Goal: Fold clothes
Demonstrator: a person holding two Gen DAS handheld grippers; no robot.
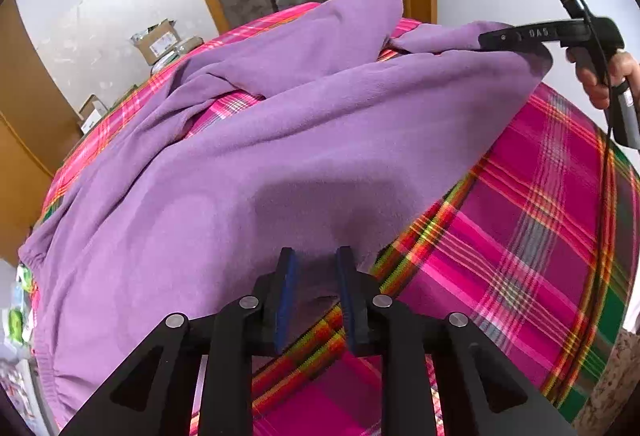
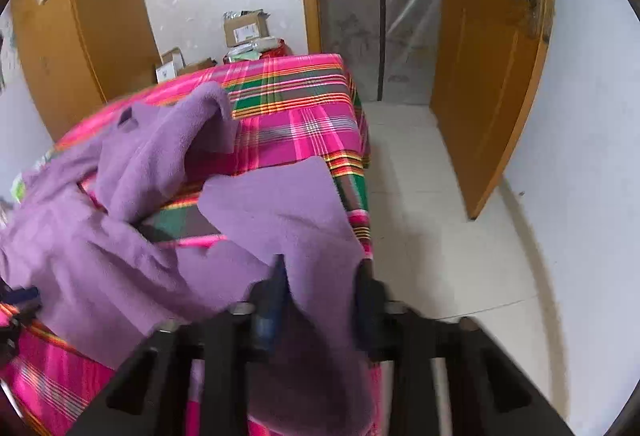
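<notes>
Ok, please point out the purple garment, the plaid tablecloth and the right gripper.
purple garment (image 1: 280,139), left wrist view, on its broad middle.
plaid tablecloth (image 1: 520,236), left wrist view, on a bare part.
right gripper (image 2: 320,276), right wrist view, midway between its fingertips.

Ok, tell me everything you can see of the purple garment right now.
The purple garment looks like soft fleece, plain lilac, no print visible. It lies spread and rumpled over the pink plaid tablecloth, with gathered elastic along one edge at the left. Folds bunch up toward the far side, leaving gaps where the plaid shows through. The right claw has cloth between its fingers and lifts one end off the table; fabric drapes over it. The left claw sits at the near edge, fabric between its fingers. What kind of garment it is, I cannot tell.
</notes>
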